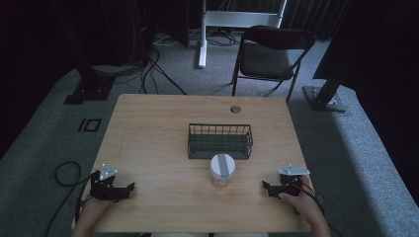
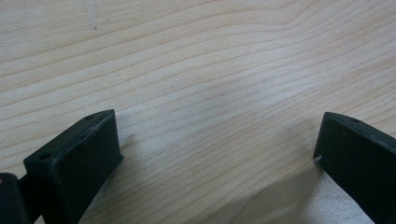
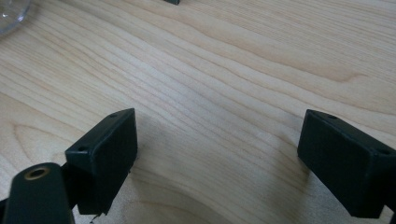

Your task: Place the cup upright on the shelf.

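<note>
A clear glass jar (image 1: 221, 170) with a grey-striped white lid stands upright on the wooden table (image 1: 148, 128), just in front of a dark wire basket (image 1: 220, 140). My left gripper (image 1: 129, 189) rests near the table's front left, jaws wide apart over bare wood (image 2: 210, 93). My right gripper (image 1: 266, 187) rests near the front right, open too, with nothing between its jaws. In the right gripper view the jar's glass edge (image 3: 11, 16) shows at the top left corner, and bare wood (image 3: 219, 116) lies between the jaws. Both grippers point inward toward the jar.
A round cable hole (image 1: 235, 109) sits near the table's far edge. Behind the table stand a black folding chair (image 1: 271, 54), a white desk leg (image 1: 201, 34) and dark stands with cables on grey carpet. A cable loop (image 1: 66, 174) lies left of the table.
</note>
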The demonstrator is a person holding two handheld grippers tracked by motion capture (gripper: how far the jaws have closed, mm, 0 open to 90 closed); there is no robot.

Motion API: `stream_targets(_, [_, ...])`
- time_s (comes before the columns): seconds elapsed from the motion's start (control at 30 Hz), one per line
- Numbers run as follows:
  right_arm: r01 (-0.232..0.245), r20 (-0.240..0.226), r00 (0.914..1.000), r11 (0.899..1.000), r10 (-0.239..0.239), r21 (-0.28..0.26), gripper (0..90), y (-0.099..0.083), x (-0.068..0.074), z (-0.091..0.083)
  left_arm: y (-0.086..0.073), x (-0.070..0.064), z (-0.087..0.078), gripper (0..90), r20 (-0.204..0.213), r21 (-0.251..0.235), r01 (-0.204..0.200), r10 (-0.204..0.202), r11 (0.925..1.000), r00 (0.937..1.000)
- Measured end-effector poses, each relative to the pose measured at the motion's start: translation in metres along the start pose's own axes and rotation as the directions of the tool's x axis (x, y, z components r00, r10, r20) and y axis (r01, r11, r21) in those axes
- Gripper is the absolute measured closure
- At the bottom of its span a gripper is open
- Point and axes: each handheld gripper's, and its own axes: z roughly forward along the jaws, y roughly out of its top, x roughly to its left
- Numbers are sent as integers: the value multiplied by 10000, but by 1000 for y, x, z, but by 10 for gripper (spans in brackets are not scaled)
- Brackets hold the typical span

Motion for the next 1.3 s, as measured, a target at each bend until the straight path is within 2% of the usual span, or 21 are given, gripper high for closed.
stream_targets(0.9, [-57, 103, 9999, 10000, 58, -73, 134, -1, 4, -1, 0, 0, 0, 5, 9, 2, -7, 7, 10000, 10000])
stream_targets(1.03, [-41, -145, 9999, 9999, 39, -111, 133, -1, 6, -2, 0, 0, 0, 4, 12, 3, -14, 14, 10000, 10000])
stream_targets(1.3, [135, -324, 9994, 9997, -142, -219, 134, 2, 11, -1, 0, 0, 0, 4, 17, 12, -21, 21, 10000, 10000])
